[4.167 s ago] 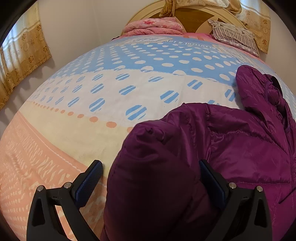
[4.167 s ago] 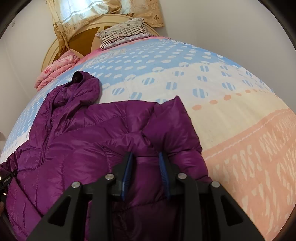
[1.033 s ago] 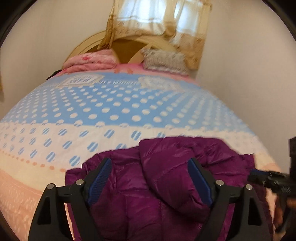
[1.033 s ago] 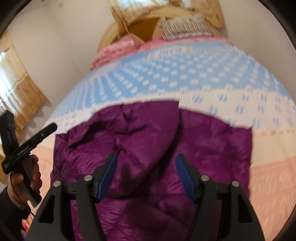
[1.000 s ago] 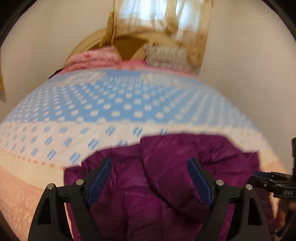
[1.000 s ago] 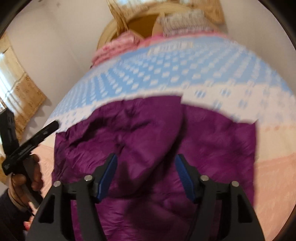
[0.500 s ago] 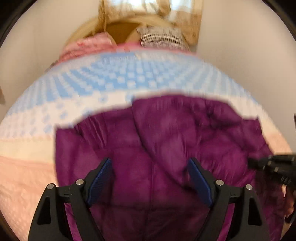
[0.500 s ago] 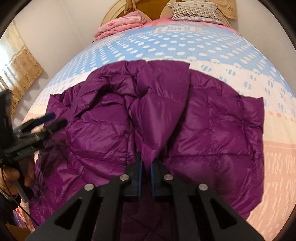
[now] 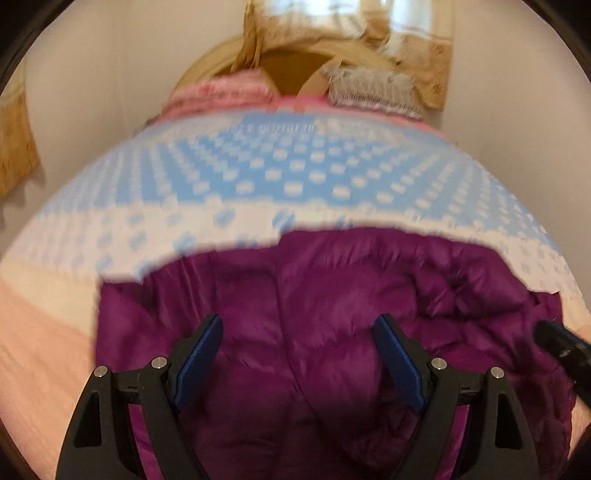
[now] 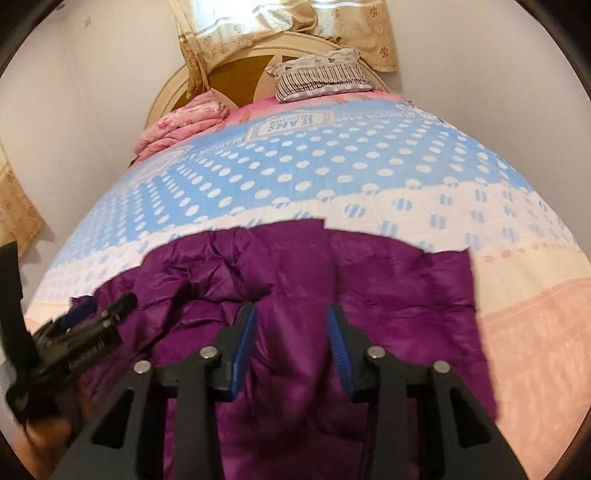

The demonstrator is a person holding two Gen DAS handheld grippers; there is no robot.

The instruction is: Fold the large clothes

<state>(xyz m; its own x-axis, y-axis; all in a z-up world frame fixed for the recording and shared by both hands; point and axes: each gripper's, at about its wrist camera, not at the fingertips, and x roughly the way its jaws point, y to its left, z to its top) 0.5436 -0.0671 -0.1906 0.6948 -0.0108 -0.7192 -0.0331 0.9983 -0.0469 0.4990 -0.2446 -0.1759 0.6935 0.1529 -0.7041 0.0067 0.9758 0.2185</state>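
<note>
A purple puffer jacket (image 9: 332,295) lies folded in a rough rectangle on the bed; it also shows in the right wrist view (image 10: 388,288). My left gripper (image 9: 297,332) is open and empty, its blue pads spread wide above the jacket. My right gripper (image 10: 291,317) is open with the jacket's fabric showing between the pads, not clamped. The left gripper also shows at the left of the right wrist view (image 10: 96,317), over the jacket's left edge. The right gripper's tip shows at the right edge of the left wrist view (image 9: 561,343).
The bed (image 10: 332,166) has a blue, white and peach dotted cover. A pink folded blanket (image 10: 184,122) and a striped pillow (image 10: 321,74) lie at the headboard. White walls stand close on both sides, and curtains (image 10: 280,18) hang behind.
My right gripper was shut on a jacket fold half a second ago and is now open. Both grippers have pulled back and tilted up, showing more of the bed.
</note>
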